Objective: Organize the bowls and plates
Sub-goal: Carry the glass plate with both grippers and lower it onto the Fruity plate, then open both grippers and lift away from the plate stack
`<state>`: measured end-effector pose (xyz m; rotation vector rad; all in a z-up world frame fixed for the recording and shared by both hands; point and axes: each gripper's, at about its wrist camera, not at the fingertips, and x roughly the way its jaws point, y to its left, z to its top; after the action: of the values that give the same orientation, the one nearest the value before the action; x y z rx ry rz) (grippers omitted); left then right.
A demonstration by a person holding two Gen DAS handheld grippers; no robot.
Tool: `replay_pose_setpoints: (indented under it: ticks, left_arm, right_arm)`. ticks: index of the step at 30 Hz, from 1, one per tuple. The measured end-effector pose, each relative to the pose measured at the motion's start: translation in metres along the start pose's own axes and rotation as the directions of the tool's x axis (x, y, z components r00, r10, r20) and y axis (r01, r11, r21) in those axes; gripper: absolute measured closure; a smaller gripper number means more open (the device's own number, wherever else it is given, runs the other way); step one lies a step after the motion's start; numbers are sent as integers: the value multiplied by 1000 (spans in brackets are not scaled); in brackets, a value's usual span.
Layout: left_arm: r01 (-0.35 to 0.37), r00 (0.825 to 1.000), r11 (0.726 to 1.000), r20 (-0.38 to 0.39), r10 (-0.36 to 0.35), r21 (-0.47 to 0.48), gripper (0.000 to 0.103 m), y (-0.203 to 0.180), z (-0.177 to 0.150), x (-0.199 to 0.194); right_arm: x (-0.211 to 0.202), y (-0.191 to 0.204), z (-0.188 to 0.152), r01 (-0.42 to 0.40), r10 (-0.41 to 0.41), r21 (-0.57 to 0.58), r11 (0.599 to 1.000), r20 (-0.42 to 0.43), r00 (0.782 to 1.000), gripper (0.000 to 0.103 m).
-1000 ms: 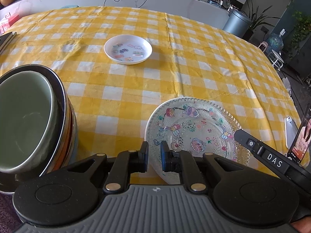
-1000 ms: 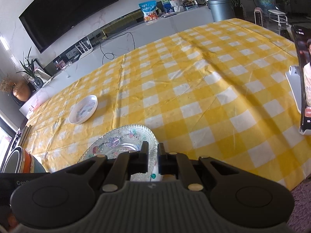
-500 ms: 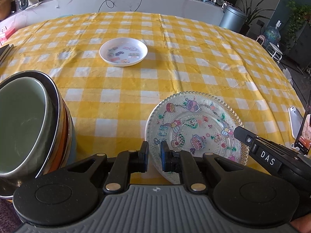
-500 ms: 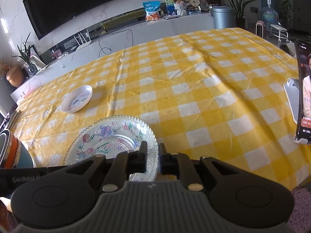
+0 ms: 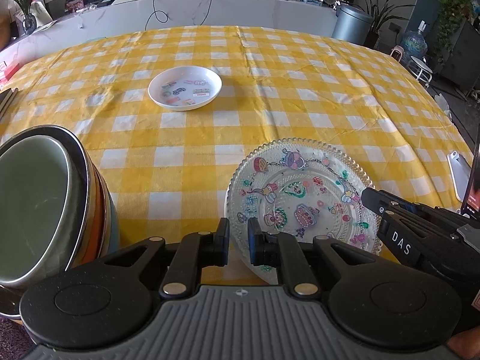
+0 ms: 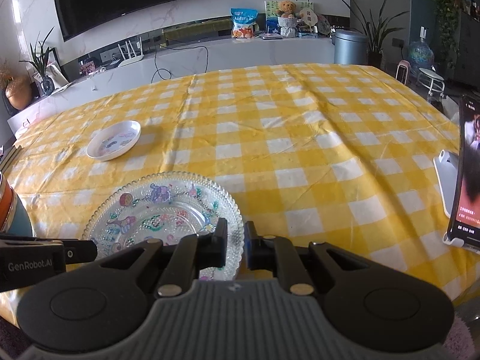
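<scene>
A clear glass plate with cartoon prints (image 5: 300, 198) is tilted up off the yellow checked tablecloth (image 5: 270, 90). My left gripper (image 5: 238, 243) is shut on its left rim. My right gripper (image 6: 235, 244) is shut on its right rim (image 6: 237, 234); the plate (image 6: 162, 210) fills the lower left of the right wrist view. A stack of bowls (image 5: 45, 210), a green one on top, stands at the left. A small white dish with stickers (image 5: 185, 88) lies farther back; it also shows in the right wrist view (image 6: 114, 140).
A phone on a white stand (image 6: 468, 180) stands at the table's right edge. A grey bin (image 6: 350, 46) and a long counter (image 6: 210, 57) lie beyond the table. A dark object (image 5: 6, 102) lies at the far left edge.
Both grippers have risen and tilted up, lifting the glass plate with them. The stack of bowls and the white dish have not moved.
</scene>
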<state>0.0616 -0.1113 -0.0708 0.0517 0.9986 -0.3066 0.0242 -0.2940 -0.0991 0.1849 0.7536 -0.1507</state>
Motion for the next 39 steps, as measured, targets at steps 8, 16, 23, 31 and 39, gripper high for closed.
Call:
replay_pose_setpoints:
  ticks: [8,16,23,31,39]
  left_arm:
    - [20,1000,1000,-11,-20,-12,87,3,1,1]
    - [51,999,998,19,-50,-43,74,6,3,-10]
    - [103,995,994,-11,-104,-36,54,6,7,-21]
    - [126,990,992,-62,-126,-5,48,18,32,-36]
    - [105,992,992,-75,-100,74,44,37,78,-48]
  right_arm:
    - [0,3,0,2,-2,-17,1000,-5,1000,91]
    - [-12,3,4,15,-15,-7,1000,48,999,69]
    - [-22,6,11,-19,19,-7,1000,60,998,43]
    - [-21,12,31,-48,48,-2,999,17,999,22]
    - [-3,28,55,-84,82,-24,996,-69,994,15]
